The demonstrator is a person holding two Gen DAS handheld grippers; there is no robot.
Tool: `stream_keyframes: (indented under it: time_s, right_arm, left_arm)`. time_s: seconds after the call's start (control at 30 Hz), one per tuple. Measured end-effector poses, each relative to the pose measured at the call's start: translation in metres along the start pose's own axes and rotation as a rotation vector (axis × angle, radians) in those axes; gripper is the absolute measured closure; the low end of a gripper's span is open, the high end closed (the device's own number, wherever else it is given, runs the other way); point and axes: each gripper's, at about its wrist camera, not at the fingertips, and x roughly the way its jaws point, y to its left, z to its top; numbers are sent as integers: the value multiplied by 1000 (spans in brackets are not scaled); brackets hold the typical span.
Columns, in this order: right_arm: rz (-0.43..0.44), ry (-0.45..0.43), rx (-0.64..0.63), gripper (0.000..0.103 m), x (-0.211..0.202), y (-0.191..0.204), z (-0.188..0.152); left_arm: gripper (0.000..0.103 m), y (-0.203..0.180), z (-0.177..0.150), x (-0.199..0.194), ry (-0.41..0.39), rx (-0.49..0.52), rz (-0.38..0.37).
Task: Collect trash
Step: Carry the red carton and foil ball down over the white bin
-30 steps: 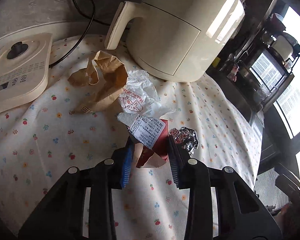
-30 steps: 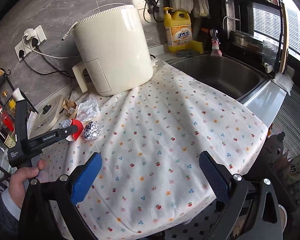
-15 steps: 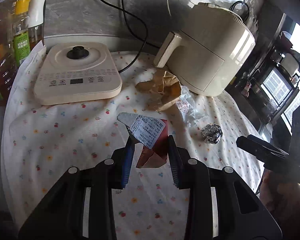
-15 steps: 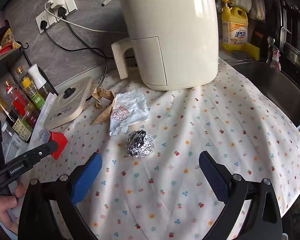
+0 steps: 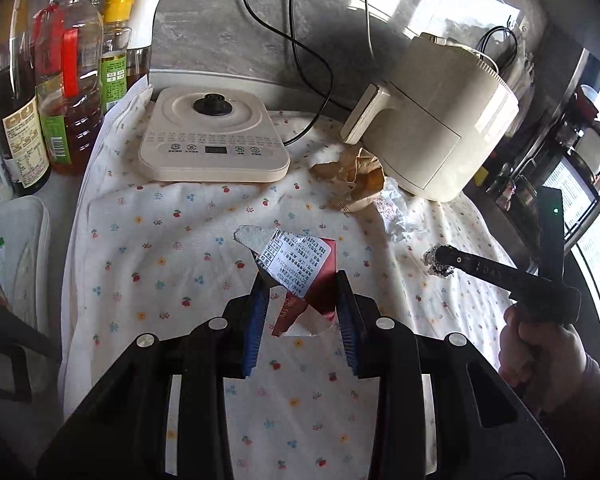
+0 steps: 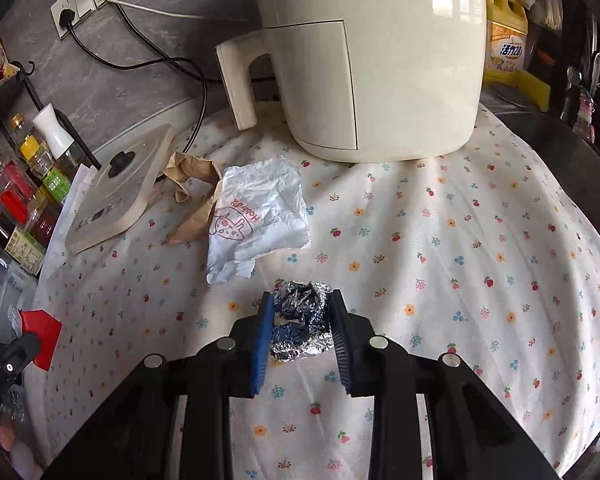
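Observation:
My left gripper (image 5: 302,280) is shut on a red carton scrap (image 5: 318,280) with a white printed label, held above the flowered cloth (image 5: 172,264); it also shows in the right wrist view (image 6: 40,330). My right gripper (image 6: 302,304) is shut on a crumpled foil ball (image 6: 300,320) on the cloth; the foil ball also shows in the left wrist view (image 5: 434,262). A white crumpled wrapper (image 6: 256,216) and a brown paper bag (image 6: 192,184) lie on the cloth near the air fryer.
A cream air fryer (image 6: 376,56) stands at the back. A flat cream appliance base (image 5: 214,140) sits to its left, with cables behind. Several sauce bottles (image 5: 60,72) line the left edge. A yellow detergent jug (image 6: 506,48) and a sink are at the right.
My right gripper moved forward to the foil ball and closed on it. My left gripper drew back and up with the red carton scrap.

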Motion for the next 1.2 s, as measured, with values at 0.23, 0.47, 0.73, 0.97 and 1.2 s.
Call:
stream_keyframes:
  time_s: [0.23, 0.47, 0.73, 0.97, 1.2]
  right_arm:
    - [3, -29, -1, 75, -41, -21, -30]
    - [-22, -51, 23, 75, -89, -66, -66]
    - [-73, -88, 71, 75, -159, -131, -111]
    - [-146, -103, 171, 75, -210, -203, -161]
    - [-234, -115, 291, 78, -264, -275, -222]
  left_arm:
    - [70, -24, -21, -17, -17, -6, 17]
    - [70, -71, -50, -30, -14, 22, -8]
    - [70, -143, -85, -35, 22, 103, -74]
    - [70, -214, -116, -32, 59, 177, -156]
    - [70, -292, -158, -20, 133, 259, -272]
